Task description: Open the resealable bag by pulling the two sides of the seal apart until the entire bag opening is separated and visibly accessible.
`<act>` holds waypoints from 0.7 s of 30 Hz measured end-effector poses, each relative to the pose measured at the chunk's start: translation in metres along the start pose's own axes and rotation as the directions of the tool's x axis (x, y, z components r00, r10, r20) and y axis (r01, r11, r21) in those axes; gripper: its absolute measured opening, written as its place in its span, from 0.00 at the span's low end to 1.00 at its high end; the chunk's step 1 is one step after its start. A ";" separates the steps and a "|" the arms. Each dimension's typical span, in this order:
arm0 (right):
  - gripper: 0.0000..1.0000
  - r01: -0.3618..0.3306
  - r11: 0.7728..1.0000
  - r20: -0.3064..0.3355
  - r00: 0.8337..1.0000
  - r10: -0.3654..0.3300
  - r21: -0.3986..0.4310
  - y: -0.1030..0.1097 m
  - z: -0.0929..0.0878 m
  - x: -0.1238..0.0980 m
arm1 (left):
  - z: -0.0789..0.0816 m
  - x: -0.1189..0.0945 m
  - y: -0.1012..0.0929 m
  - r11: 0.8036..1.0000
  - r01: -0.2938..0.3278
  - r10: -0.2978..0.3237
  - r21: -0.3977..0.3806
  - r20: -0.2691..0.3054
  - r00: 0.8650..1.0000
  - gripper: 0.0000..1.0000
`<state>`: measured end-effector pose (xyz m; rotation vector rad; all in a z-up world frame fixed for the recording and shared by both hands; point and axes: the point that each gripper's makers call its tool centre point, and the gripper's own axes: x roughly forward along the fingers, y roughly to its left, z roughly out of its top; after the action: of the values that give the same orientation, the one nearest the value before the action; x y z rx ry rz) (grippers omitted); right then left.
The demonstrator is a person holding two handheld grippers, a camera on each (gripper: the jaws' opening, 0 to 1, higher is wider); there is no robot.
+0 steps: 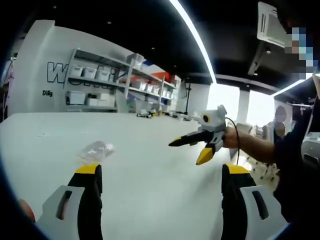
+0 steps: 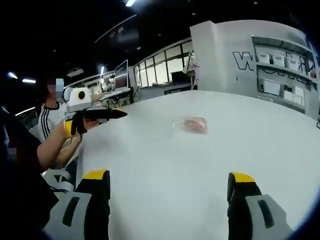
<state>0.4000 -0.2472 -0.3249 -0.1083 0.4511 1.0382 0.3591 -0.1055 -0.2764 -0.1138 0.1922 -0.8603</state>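
A small clear resealable bag [image 1: 95, 150] with something pinkish inside lies flat on the white table [image 1: 150, 200]. In the left gripper view it sits just beyond my left jaw tip, and my left gripper [image 1: 162, 171] stands wide open with nothing between its jaws. My right gripper [image 1: 189, 150] comes in from the right, held above the table with its jaws apart. In the right gripper view the bag [image 2: 194, 124] lies further out, ahead of my open right gripper [image 2: 169, 177]. My left gripper [image 2: 120, 113] hovers at the left, apart from the bag.
The white table [image 2: 165, 160] spreads wide around the bag. Grey shelves with white bins [image 1: 95, 82] line the wall behind it. A person in a striped shirt [image 2: 47, 117] stands past the table's edge. A hand and sleeve [image 1: 280, 150] hold my right gripper.
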 end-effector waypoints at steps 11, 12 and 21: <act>0.99 -0.002 1.000 -0.002 1.000 0.002 -0.002 0.001 0.001 0.001 | 0.001 0.000 0.001 1.000 0.002 -0.002 0.001 0.001 1.000 0.98; 0.99 -0.002 1.000 -0.001 1.000 0.002 0.000 0.001 0.001 0.001 | 0.001 0.000 0.001 1.000 0.002 -0.002 0.001 0.002 1.000 0.98; 0.99 0.000 1.000 0.001 1.000 0.000 -0.001 -0.001 0.001 0.000 | 0.001 0.000 0.000 1.000 0.001 -0.001 0.000 0.002 1.000 0.98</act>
<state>0.4011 -0.2468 -0.3242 -0.1083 0.4497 1.0383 0.3597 -0.1055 -0.2754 -0.1147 0.1905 -0.8613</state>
